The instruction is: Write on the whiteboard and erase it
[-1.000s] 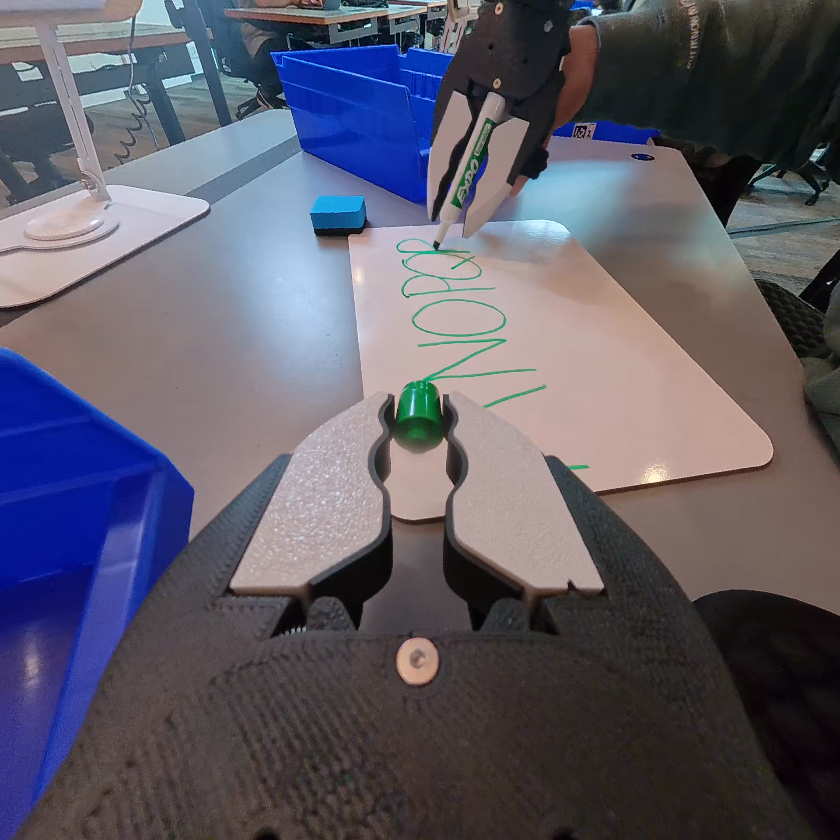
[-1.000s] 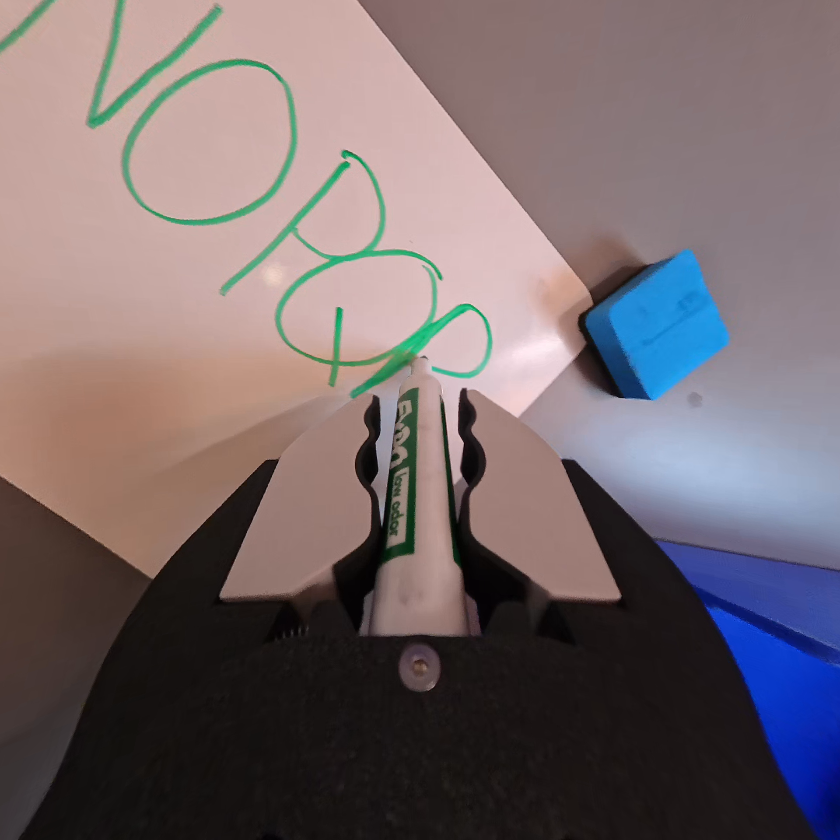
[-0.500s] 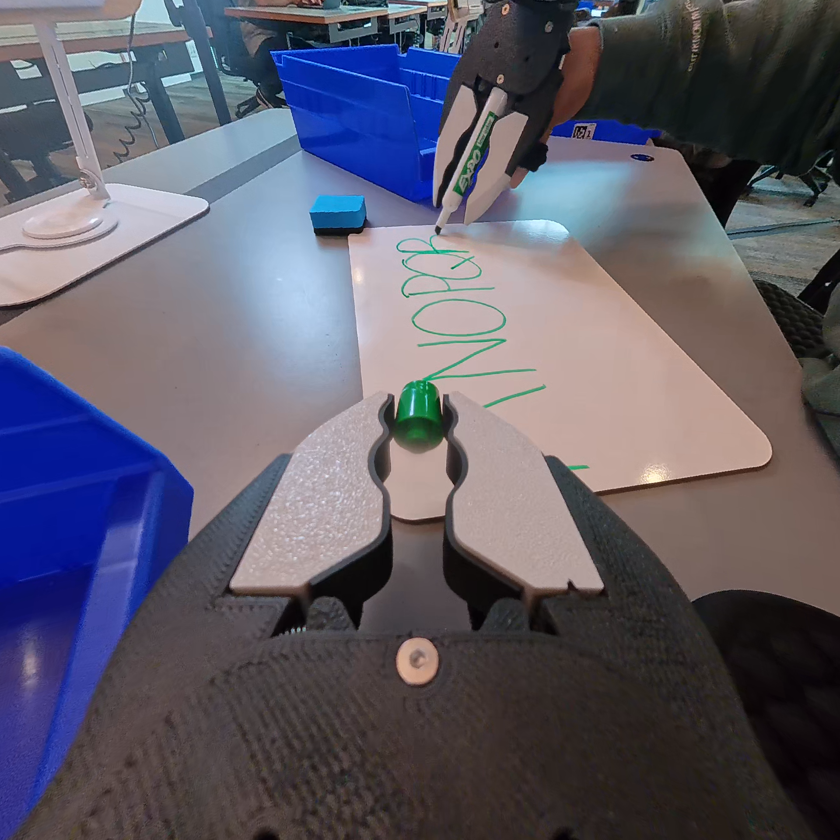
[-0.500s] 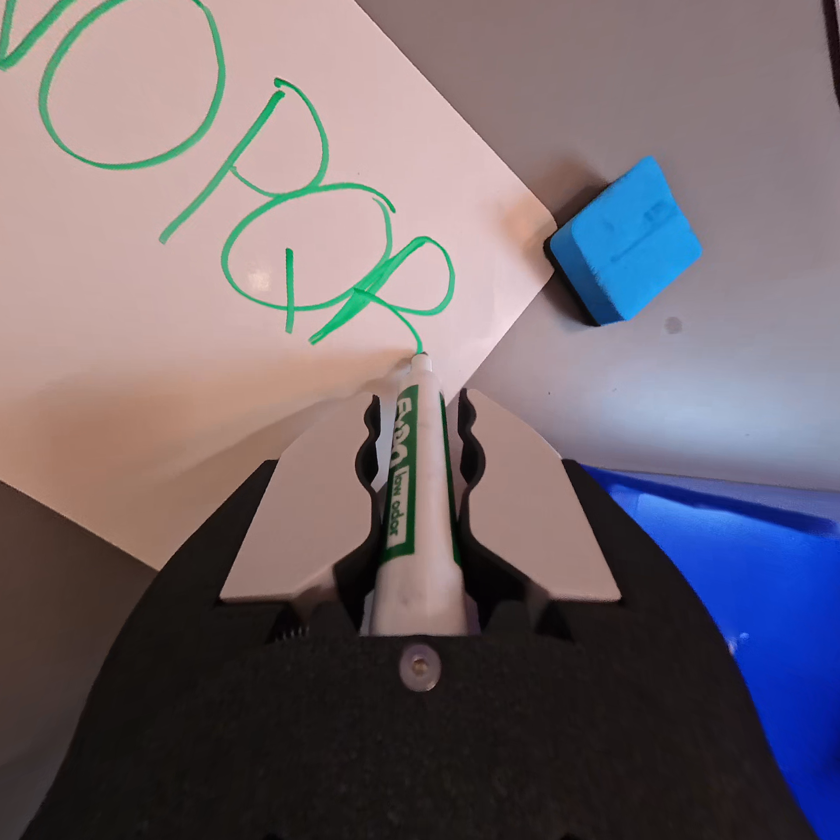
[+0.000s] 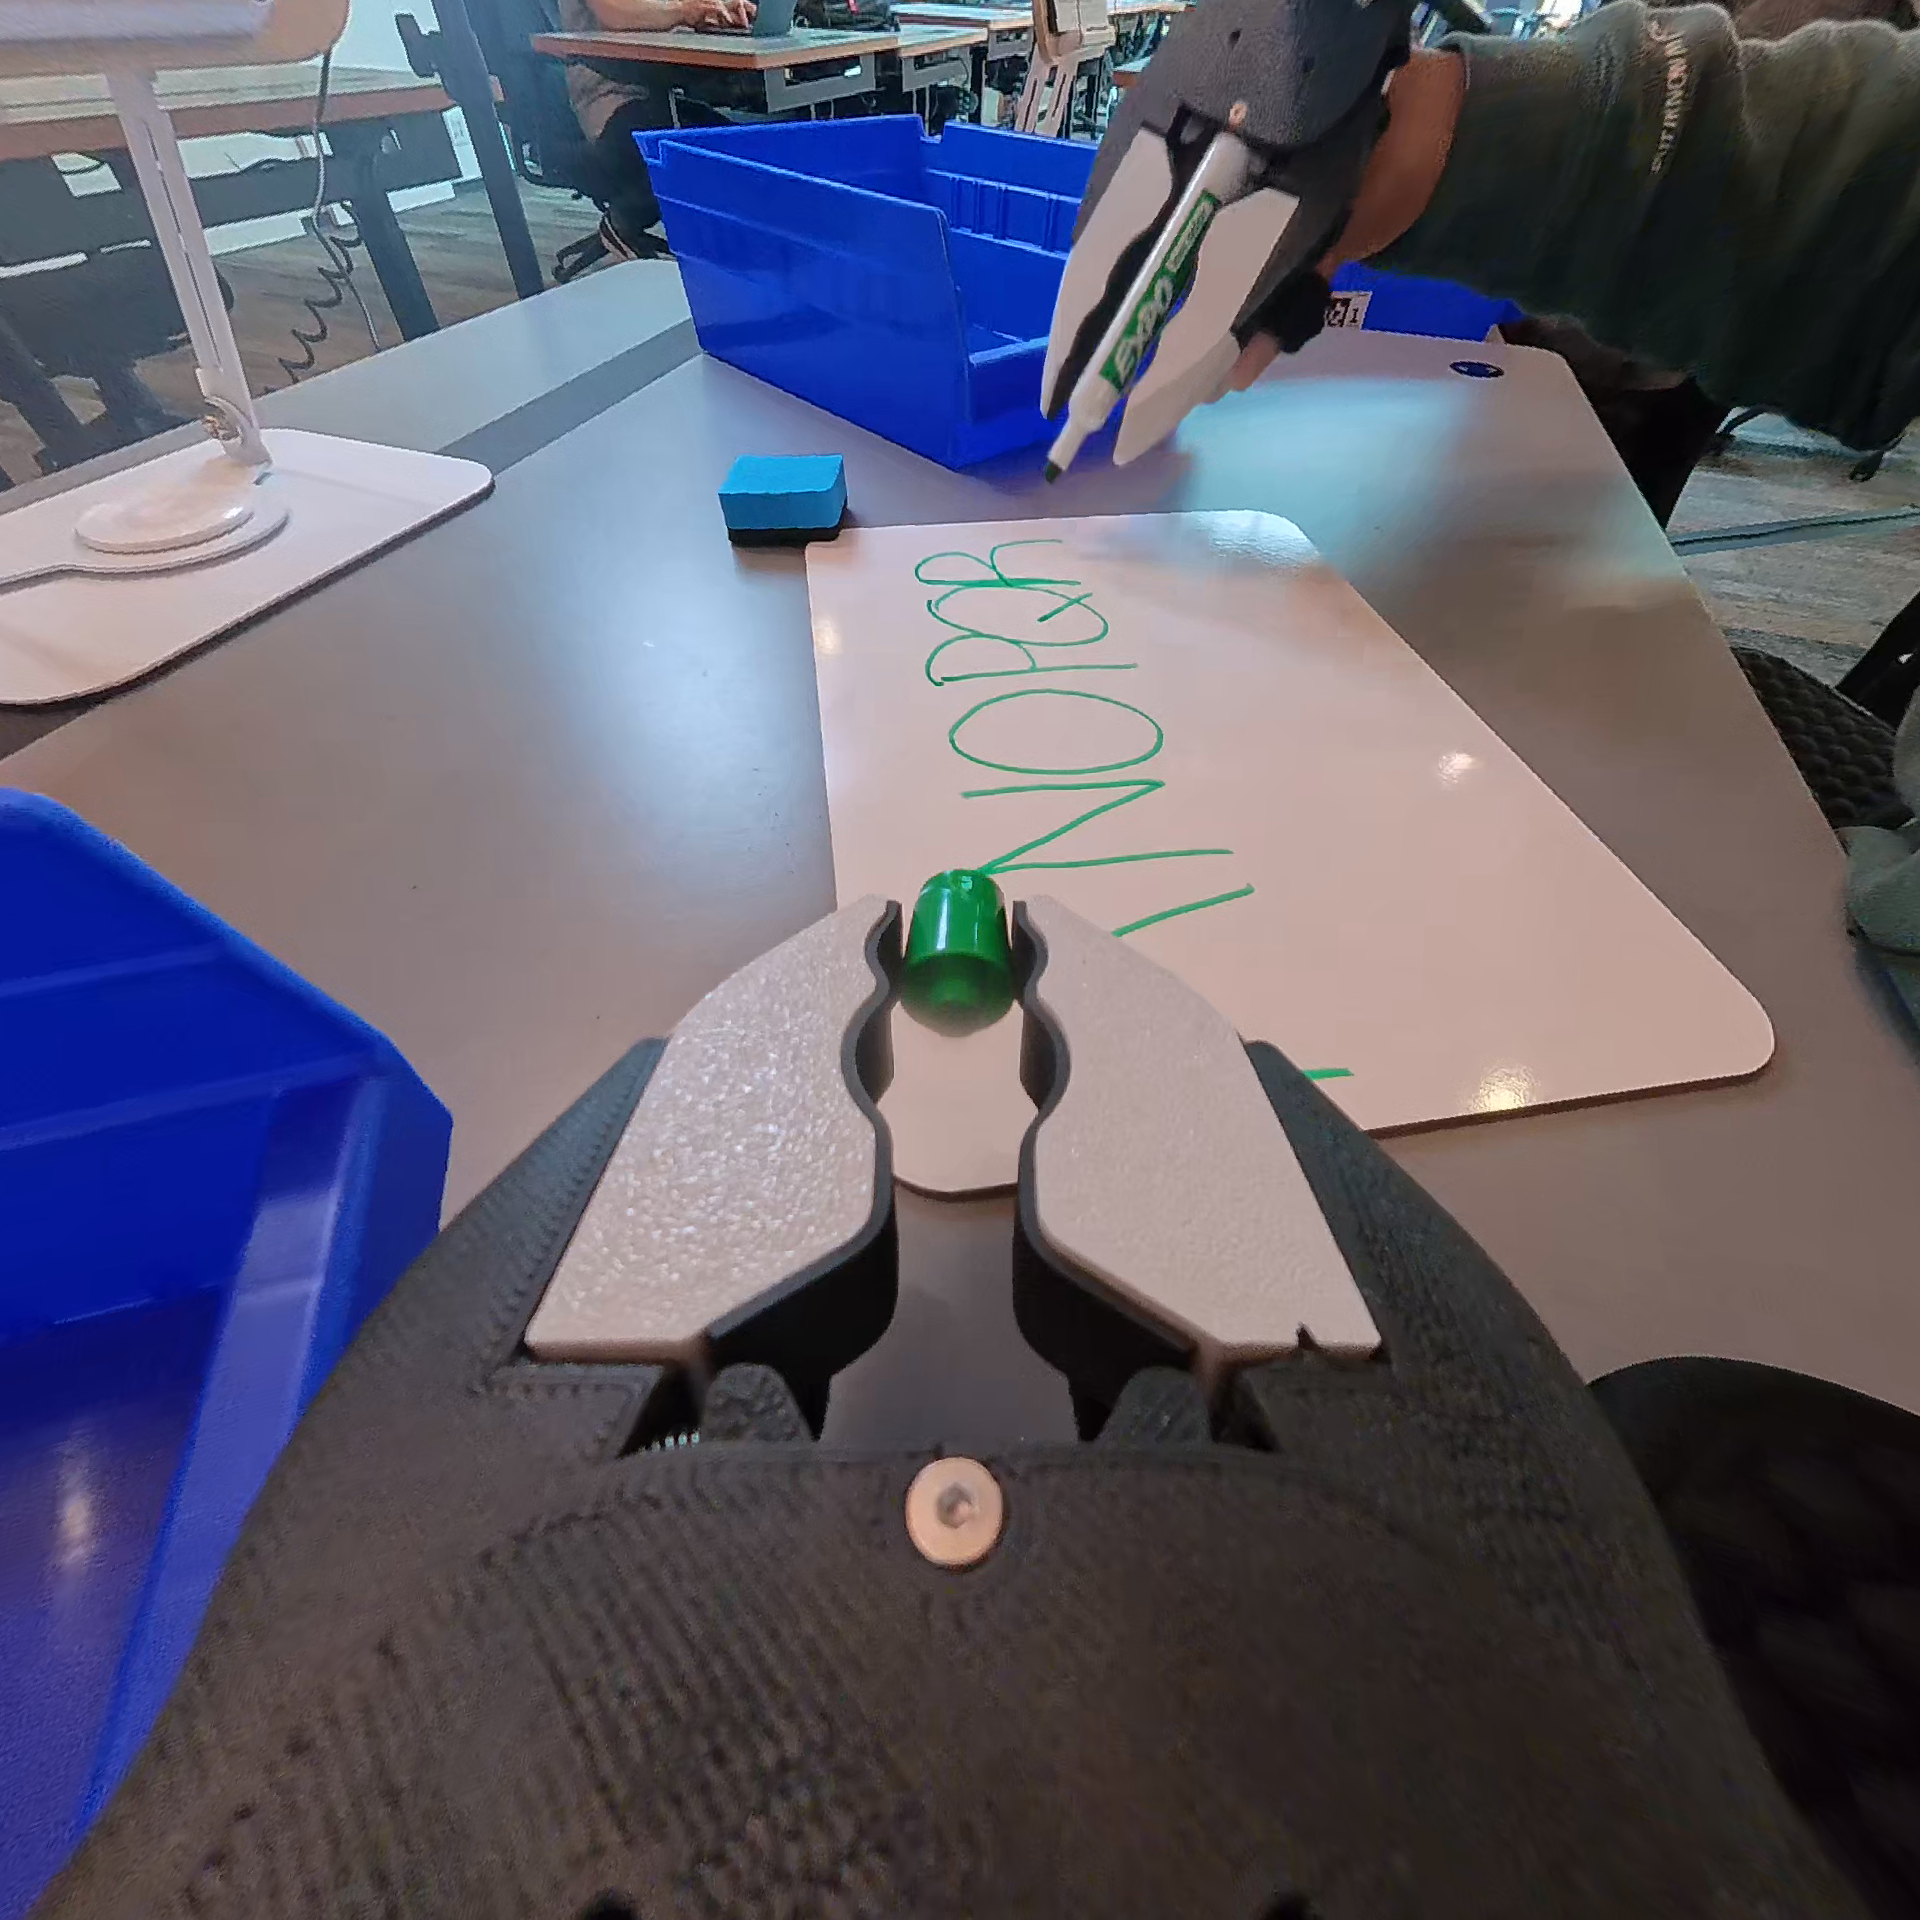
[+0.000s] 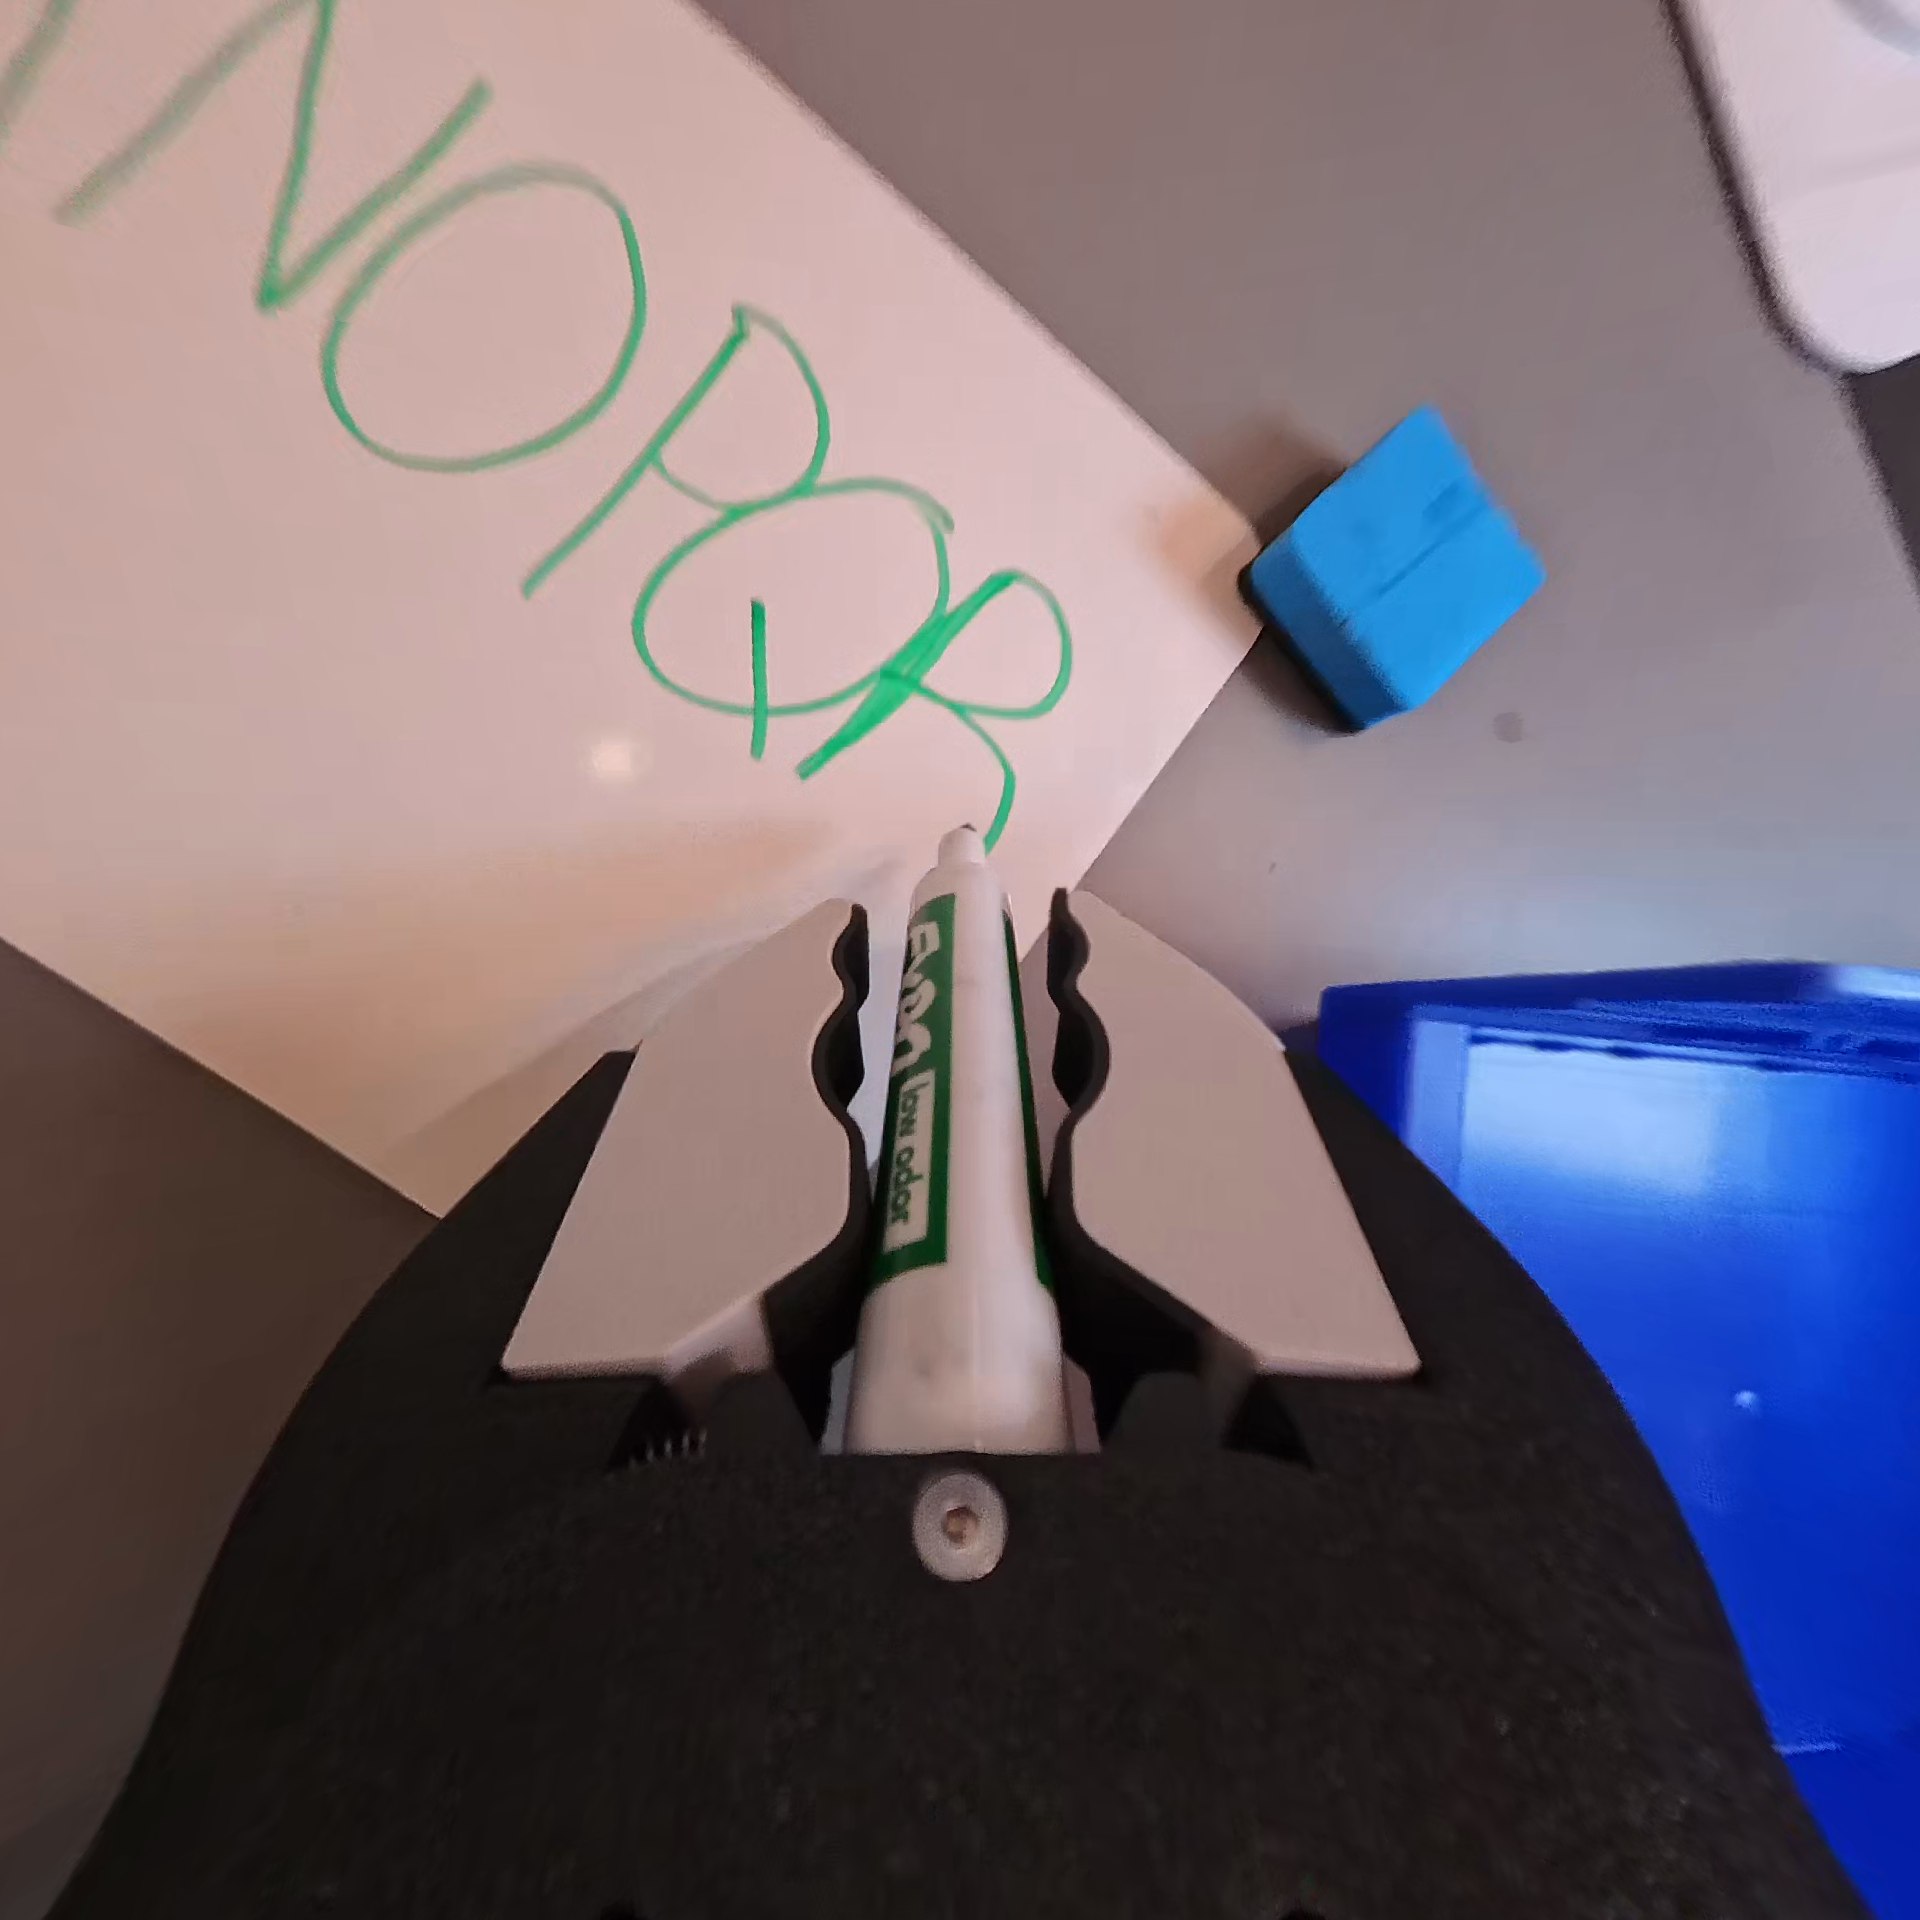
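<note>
Left wrist view: the left gripper (image 5: 956,935) is closed on the green cap (image 5: 954,951) above the whiteboard (image 5: 1403,831). Right gripper (image 6: 951,914) pinches the marker (image 6: 961,1122), whose tip has lifted off the board since half a second ago. Eraser (image 5: 781,499) sits beside the board's corner.

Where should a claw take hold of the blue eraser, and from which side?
Come from above and close on the eraser's two long sides, on the blue foam. It lies flat on the table, felt down, beside the whiteboard's corner; its other sides look free.
</note>
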